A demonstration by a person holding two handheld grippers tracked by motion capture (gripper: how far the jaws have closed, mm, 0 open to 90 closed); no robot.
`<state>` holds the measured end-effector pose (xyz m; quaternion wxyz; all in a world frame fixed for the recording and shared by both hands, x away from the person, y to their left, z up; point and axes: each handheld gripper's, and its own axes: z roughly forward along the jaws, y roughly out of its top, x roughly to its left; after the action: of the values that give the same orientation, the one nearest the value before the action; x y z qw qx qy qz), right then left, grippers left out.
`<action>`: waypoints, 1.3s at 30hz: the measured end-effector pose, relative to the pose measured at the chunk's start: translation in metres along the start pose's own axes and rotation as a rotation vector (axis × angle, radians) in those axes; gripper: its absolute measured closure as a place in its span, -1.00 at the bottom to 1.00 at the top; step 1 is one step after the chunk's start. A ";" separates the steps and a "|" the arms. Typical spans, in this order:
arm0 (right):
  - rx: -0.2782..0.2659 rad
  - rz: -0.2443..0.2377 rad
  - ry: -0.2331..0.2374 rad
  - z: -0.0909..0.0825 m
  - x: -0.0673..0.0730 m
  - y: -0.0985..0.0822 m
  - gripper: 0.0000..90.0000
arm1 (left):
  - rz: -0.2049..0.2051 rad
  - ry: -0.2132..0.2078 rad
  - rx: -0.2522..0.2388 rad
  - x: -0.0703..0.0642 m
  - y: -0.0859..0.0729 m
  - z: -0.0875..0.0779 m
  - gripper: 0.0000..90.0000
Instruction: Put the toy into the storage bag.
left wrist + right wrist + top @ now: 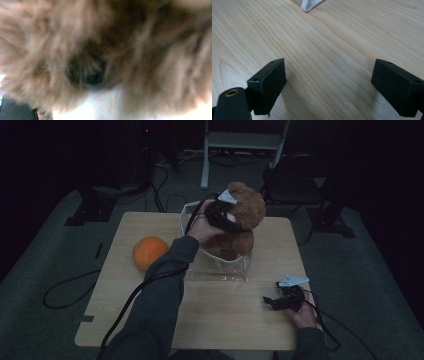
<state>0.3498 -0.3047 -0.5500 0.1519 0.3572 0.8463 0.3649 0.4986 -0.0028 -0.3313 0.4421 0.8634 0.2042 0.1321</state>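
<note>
A brown teddy bear (248, 209) stands half inside a clear, white-lined container (220, 271) at the middle of the wooden table (225, 320). My left gripper (223, 215) presses into the bear's head from the left and looks shut on it. Its jaws are buried in the fur. In the left gripper view the bear's blurred fur (155, 50) and a dark eye or nose (92, 72) are right up against the camera. My right gripper (273, 303) rests low on the table at the front right. Its jaws stand wide apart over bare wood (329, 85), holding nothing.
An orange ball (149, 252) lies on the table to the left of the container. A white corner of the container (310, 5) shows ahead of the right gripper. Cables (65, 292) trail on the dark floor, and a metal stand (240, 142) is behind the table.
</note>
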 end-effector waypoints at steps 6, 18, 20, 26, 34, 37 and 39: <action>0.000 0.000 0.000 0.000 0.000 0.000 -0.74 | 0.016 0.014 0.028 0.000 0.001 -0.001 -0.73; 0.000 0.000 0.000 0.000 0.000 0.000 -0.74 | 0.098 0.131 0.056 -0.008 0.000 0.002 -0.73; 0.000 0.000 0.000 0.000 0.000 0.000 -0.74 | 0.111 0.150 0.049 -0.011 0.000 0.002 -0.73; 0.000 0.000 0.000 0.000 0.000 0.000 -0.74 | 0.111 0.083 0.049 -0.010 0.000 0.000 -0.70; 0.000 0.000 0.000 0.000 0.000 0.000 -0.74 | 0.111 0.010 0.084 -0.007 0.000 -0.002 -0.69; 0.000 0.000 0.001 0.000 0.000 0.000 -0.74 | 0.089 -0.036 0.079 -0.003 -0.002 -0.004 -0.66; 0.000 0.000 0.001 0.000 0.000 0.000 -0.74 | 0.087 -0.047 0.082 -0.003 -0.002 -0.005 -0.66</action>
<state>0.3498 -0.3047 -0.5500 0.1515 0.3570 0.8463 0.3651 0.4937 0.0005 -0.3306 0.4050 0.8916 0.1614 0.1224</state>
